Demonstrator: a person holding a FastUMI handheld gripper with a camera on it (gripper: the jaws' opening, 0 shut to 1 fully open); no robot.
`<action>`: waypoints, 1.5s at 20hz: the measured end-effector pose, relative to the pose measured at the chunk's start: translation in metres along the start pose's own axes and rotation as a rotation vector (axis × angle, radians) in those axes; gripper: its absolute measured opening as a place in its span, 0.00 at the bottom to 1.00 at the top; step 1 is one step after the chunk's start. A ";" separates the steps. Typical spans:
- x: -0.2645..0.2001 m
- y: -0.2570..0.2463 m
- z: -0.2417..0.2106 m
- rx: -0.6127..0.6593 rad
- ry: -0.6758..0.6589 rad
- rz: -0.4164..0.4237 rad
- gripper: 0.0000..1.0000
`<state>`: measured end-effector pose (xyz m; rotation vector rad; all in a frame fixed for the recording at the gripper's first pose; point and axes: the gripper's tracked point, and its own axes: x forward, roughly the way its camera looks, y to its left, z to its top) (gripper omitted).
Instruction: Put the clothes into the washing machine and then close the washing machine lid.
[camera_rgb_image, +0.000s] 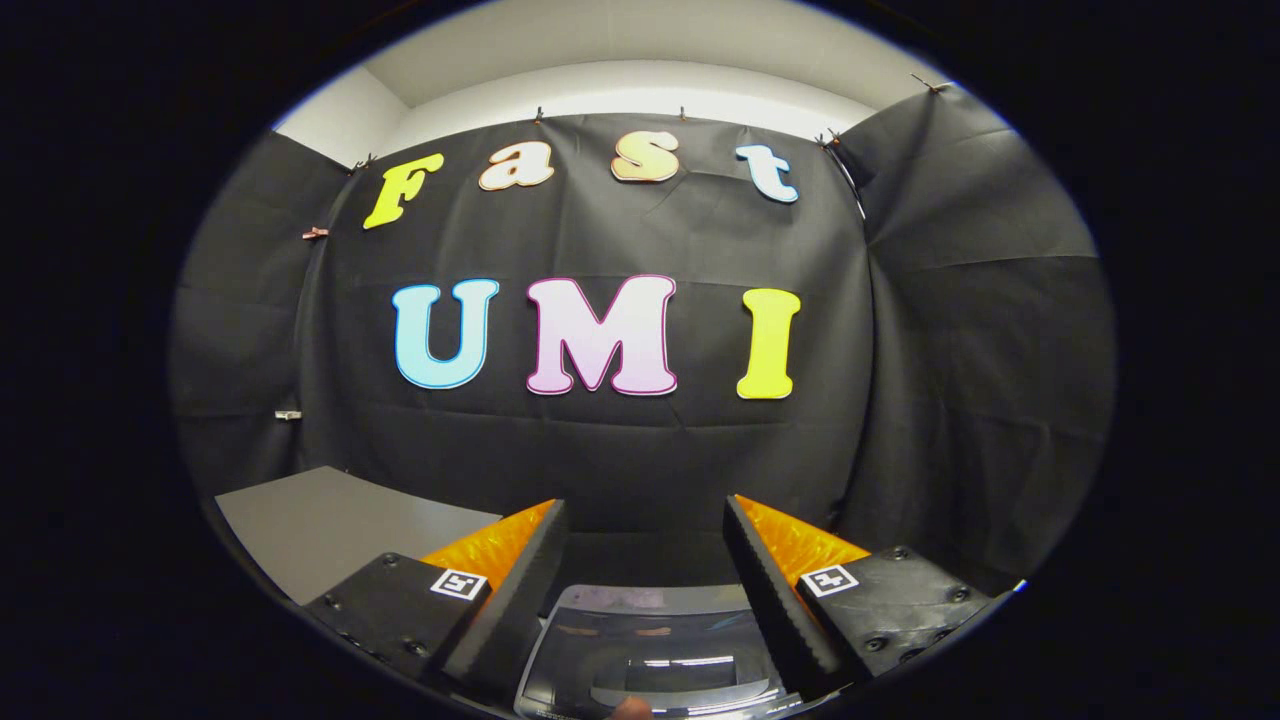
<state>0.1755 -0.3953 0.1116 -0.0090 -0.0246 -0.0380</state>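
Note:
My gripper (645, 520) is held high and stands open, with nothing between its fingers. Below and between the fingers I see the washing machine (650, 660), its dark glossy lid lying shut and reflecting ceiling light. A small part of a fingertip of a person's hand (632, 708) shows at the near edge of the lid. No clothes are visible.
A grey tabletop (330, 525) lies to the left of the machine, beyond my left finger. The black cloth wall (640, 460) closes the booth straight ahead and on both sides.

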 end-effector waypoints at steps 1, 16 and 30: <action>0.000 0.000 0.000 0.000 0.000 -0.002 0.98; -0.001 -0.001 0.004 0.006 -0.007 -0.006 0.98; 0.000 0.000 0.005 0.002 -0.013 -0.011 0.98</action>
